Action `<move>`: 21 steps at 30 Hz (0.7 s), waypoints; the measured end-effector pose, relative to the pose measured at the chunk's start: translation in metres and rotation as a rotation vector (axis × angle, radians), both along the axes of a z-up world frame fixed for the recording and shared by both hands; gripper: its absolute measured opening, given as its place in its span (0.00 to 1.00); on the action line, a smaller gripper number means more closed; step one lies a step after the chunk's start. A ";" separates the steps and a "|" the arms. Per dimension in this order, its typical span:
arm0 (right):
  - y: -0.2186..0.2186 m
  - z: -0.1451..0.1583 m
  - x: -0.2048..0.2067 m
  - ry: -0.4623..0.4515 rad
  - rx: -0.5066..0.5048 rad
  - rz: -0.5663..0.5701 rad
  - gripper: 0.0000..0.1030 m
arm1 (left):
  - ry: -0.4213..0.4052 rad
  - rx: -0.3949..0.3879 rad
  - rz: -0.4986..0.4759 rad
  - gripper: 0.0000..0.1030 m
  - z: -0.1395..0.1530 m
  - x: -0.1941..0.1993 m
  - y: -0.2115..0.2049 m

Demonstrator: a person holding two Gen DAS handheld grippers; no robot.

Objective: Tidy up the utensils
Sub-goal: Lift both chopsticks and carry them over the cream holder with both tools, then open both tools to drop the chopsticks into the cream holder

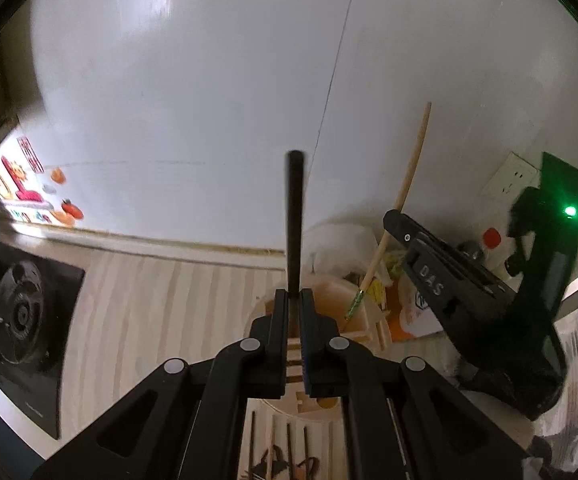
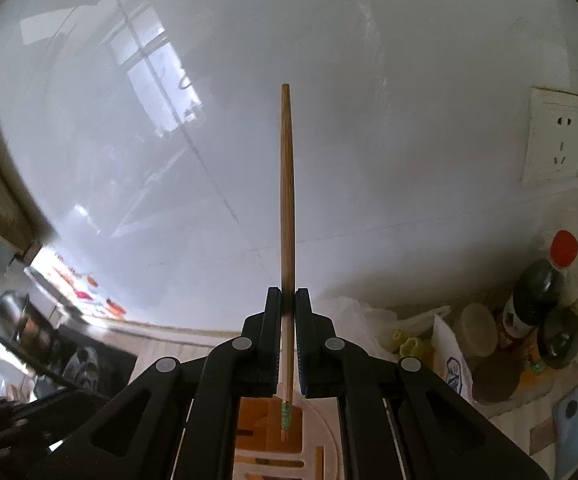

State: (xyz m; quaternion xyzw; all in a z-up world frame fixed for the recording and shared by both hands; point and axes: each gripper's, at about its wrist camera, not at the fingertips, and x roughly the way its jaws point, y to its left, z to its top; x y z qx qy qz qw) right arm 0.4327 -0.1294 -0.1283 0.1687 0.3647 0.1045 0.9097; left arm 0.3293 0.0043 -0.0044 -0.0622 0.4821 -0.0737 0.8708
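The left tool [image 1: 295,300] is narrow and clamps a dark utensil handle [image 1: 295,216], which stands upright betw. its two fingers, w/ the free end up in front of the white wall [image 1: 209,80]. Just below it sits a pale wooden utensil holder [image 1: 341,300] on the striped surface [image 1: 161,300], near the surface's back edge by the wall. More dark utensils [image 1: 289,452] lie at the bottom of this view, under the tool.

The right tool [image 2: 288,300] is also narrow and holds a wooden chopstick [image 2: 287,200], upright, thin tip up. Its lower end has a green band [image 2: 285,416] and hangs over an orange-brown compartment [image 2: 257,420] of the holder; I cannot tell if it touches.

In the left view the right tool [image 1: 441,276] appears at right w/ the same chopstick [image 1: 409,184], tilted, green end over the holder's opening.

A gas stove [image 1: 21,312] is at the left edge of the surface. Sauce bottles [image 2: 537,292] and a plastic bag [image 2: 353,316] stand in the back right corner, below wall sockets [image 2: 557,140].
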 end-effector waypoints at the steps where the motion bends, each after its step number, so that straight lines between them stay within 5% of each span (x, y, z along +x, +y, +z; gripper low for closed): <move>1: 0.000 -0.001 -0.001 0.012 0.010 0.020 0.07 | 0.011 -0.008 0.004 0.04 -0.001 0.000 0.001; 5: -0.008 0.003 -0.009 0.054 0.045 0.062 0.10 | -0.021 -0.007 0.024 0.08 0.014 -0.009 0.004; 7: -0.014 0.008 -0.018 0.062 0.047 0.066 0.30 | -0.058 0.009 0.041 0.13 0.024 -0.016 0.005; 9: -0.019 0.016 -0.029 0.059 0.044 0.073 0.37 | -0.081 0.018 0.058 0.33 0.033 -0.023 0.007; 11: -0.024 0.025 -0.044 0.048 0.048 0.083 0.41 | -0.106 0.019 0.083 0.75 0.041 -0.032 0.012; 15: -0.042 0.042 -0.079 0.018 0.059 0.060 0.48 | -0.166 0.042 0.120 0.80 0.049 -0.053 0.023; 18: -0.056 0.047 -0.103 0.020 0.054 0.019 0.57 | -0.194 0.074 0.147 1.00 0.044 -0.070 0.031; 21: -0.070 0.042 -0.130 0.026 0.050 -0.031 0.67 | -0.200 0.118 0.171 1.00 0.031 -0.085 0.035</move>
